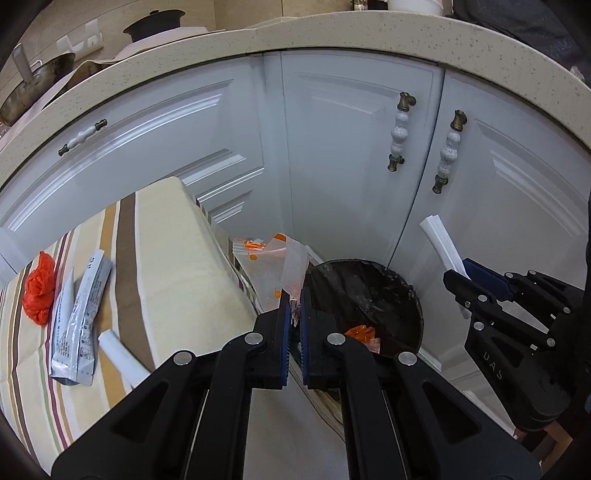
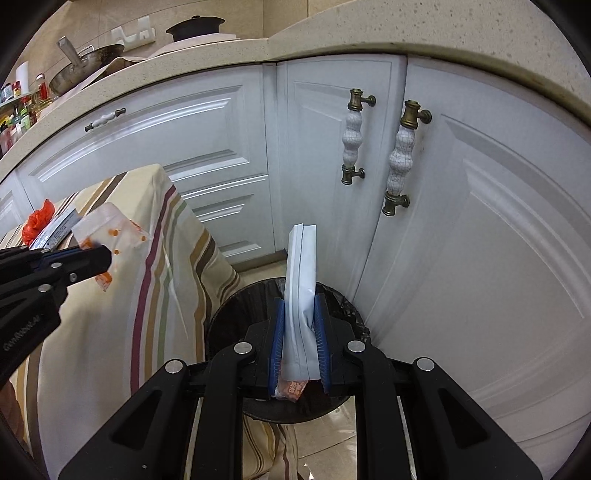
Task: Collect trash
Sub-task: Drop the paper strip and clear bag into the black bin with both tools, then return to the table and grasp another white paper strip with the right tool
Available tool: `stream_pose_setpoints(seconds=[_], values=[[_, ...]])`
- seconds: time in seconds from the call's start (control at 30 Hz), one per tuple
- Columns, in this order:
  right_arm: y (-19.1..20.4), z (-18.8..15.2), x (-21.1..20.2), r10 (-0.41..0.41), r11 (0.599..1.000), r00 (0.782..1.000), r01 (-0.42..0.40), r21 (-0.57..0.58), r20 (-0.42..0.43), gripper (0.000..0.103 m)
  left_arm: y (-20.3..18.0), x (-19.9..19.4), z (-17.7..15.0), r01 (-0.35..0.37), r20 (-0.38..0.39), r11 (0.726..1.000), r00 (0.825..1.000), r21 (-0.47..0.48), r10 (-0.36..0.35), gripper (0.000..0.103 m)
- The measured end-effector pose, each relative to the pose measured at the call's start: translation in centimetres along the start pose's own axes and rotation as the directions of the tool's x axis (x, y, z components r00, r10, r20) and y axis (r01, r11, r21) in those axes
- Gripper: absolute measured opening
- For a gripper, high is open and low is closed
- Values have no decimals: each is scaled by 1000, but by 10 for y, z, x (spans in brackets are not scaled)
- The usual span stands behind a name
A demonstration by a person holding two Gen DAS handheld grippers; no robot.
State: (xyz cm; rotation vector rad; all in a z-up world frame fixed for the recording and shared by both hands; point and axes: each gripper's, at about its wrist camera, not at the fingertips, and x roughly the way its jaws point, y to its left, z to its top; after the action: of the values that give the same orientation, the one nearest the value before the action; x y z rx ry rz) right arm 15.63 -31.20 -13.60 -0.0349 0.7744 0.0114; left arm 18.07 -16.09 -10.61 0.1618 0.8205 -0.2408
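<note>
White panelled cabinet doors (image 2: 461, 229) fill the view, meeting at an inside corner. Above them runs a speckled beige countertop (image 1: 332, 33). On the doors, brass-ended ceramic handles (image 2: 399, 162) stand upright in a pair; to their left, a drawer (image 2: 155, 122) carries one lying level. Up on the countertop, far left, a steel pan (image 2: 85, 75) and a dark pot (image 2: 195, 26) sit before a beige tiled wall (image 2: 110, 18). Below the doors, glossy pale floor tiles (image 2: 332, 450) catch the light.

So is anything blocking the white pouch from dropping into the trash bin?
Nothing visible does. The right gripper holds the white pouch above the open trash bin, with only loose trash inside.
</note>
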Motion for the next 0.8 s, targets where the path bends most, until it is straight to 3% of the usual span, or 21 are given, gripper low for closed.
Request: stream_pose_setpoints(seconds=[0.2, 0.27, 0.3, 0.33, 0.8], values=[[-5, 3, 9, -8, 1000, 1000, 8, 10, 5, 17, -6, 15, 9, -8, 4, 1000, 1000, 13, 8, 6], [-9, 3, 11, -11, 999, 1000, 11, 30, 23, 22, -8, 23, 12, -25, 6, 999, 1000, 25, 25, 20], [-11, 3, 13, -10, 999, 1000, 10, 39, 23, 32, -8, 26, 13, -35, 6, 999, 999, 23, 35, 41], [-13, 4, 16, -14, 999, 1000, 13, 49, 20, 39, -7, 28, 13, -37, 11, 999, 999, 13, 37, 48], [0, 3, 10, 16, 998, 1000, -17, 56, 12, 44, 26, 0, 9, -50, 38, 998, 998, -45, 52, 59]])
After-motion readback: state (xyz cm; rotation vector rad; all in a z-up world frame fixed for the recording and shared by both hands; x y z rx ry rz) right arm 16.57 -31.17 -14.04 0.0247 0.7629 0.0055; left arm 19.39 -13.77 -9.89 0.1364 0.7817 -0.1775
